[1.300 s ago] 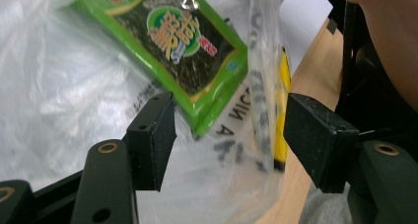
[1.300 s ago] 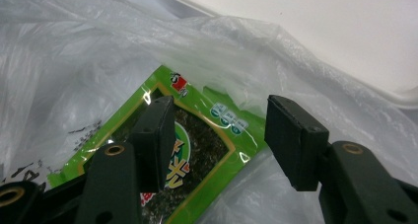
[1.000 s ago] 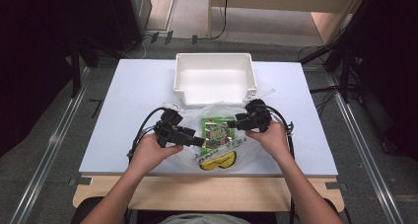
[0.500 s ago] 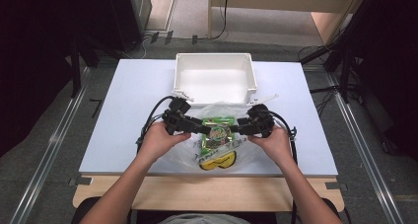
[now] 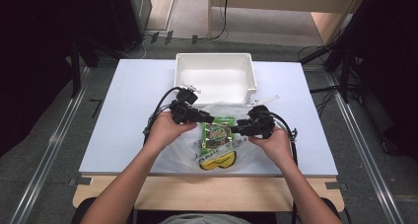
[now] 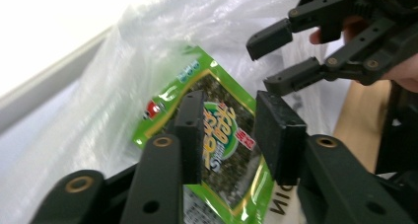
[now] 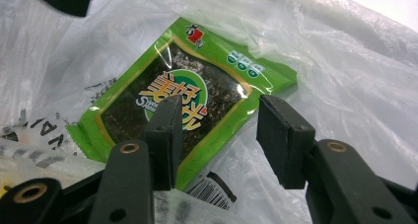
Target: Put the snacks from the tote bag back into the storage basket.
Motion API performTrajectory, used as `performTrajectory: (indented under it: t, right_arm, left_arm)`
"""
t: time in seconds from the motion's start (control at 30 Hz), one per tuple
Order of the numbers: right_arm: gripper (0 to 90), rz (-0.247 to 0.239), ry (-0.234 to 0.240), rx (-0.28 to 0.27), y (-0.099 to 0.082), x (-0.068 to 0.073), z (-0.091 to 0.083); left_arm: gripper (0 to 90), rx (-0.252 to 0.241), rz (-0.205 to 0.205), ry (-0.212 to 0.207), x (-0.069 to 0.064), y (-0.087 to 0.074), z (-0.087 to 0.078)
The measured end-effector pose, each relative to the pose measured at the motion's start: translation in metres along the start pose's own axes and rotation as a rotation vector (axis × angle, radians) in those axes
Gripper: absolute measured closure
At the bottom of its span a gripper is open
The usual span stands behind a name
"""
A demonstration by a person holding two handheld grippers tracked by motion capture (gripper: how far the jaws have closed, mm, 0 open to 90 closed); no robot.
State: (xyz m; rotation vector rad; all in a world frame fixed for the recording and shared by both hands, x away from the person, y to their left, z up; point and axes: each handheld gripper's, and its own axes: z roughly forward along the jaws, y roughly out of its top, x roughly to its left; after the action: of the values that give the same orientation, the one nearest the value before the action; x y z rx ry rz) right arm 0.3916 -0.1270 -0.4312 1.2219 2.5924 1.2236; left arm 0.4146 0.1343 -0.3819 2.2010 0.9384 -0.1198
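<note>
Near the front edge of the table (image 5: 123, 145) lies a clear plastic bag (image 5: 190, 152) with a yellow print. A green snack pack (image 5: 217, 135) lies on the bag, near the middle of the table. The left gripper (image 5: 209, 119) has just been closing; its jaws are half open over the pack's left edge, not pinching it. The right gripper (image 5: 235, 130) has been closing too; it stands open at the right edge, holding nothing. Behind them, at the back edge, sits an empty white bin (image 5: 215, 78), with bare table on both sides

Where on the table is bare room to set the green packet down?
Bare patches: table left of the plastic bag, and right of the white bin. The bin's inside is bare too. Crowded at front centre: bag, green packet, both grippers.
</note>
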Motion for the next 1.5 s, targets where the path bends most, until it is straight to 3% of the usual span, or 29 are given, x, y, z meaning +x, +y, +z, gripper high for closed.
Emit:
performTrajectory:
  t: [0.17, 0.37, 0.47, 0.5, 0.63, 0.8, 0.83, 1.1, 1.5]
  right_arm:
    - [56.4, 0.009, -0.008, -0.005, 0.0, -0.003, -0.001]
    - [60.1, 0.021, -0.014, -0.007, -0.001, -0.005, -0.001]
    - [65.2, 0.026, -0.016, -0.007, 0.0, -0.007, 0.001]
    - [69.0, 0.025, -0.012, -0.005, 0.0, -0.008, 0.002]
    - [76.4, 0.027, -0.006, 0.001, 0.002, -0.007, 0.005]
    - [83.7, 0.035, -0.003, 0.009, 0.002, -0.008, 0.008]
    - [86.1, 0.022, -0.011, 0.025, 0.001, -0.008, 0.01]
    - [88.6, 0.022, 0.0, 0.057, -0.008, -0.004, 0.013]
    - [88.6, 0.014, -0.003, 0.078, -0.03, 0.009, 0.006]
  left_arm:
    - [79.8, 0.009, 0.009, 0.013, 0.006, 0.011, 0.005]
    - [84.5, 0.035, 0.01, 0.029, 0.013, 0.023, 0.019]
    - [86.1, 0.045, 0.017, 0.037, 0.014, 0.028, 0.029]
    - [86.9, 0.048, -0.001, 0.043, 0.019, 0.03, 0.036]
    - [88.4, 0.069, -0.024, 0.057, 0.03, 0.028, 0.051]
    - [88.5, 0.069, -0.016, 0.071, 0.037, 0.026, 0.059]
    - [88.5, 0.059, -0.017, 0.091, 0.042, 0.025, 0.063]
    - [88.4, 0.076, -0.046, 0.111, 0.057, 0.021, 0.079]
    - [88.2, 0.08, -0.049, 0.115, 0.062, 0.018, 0.085]
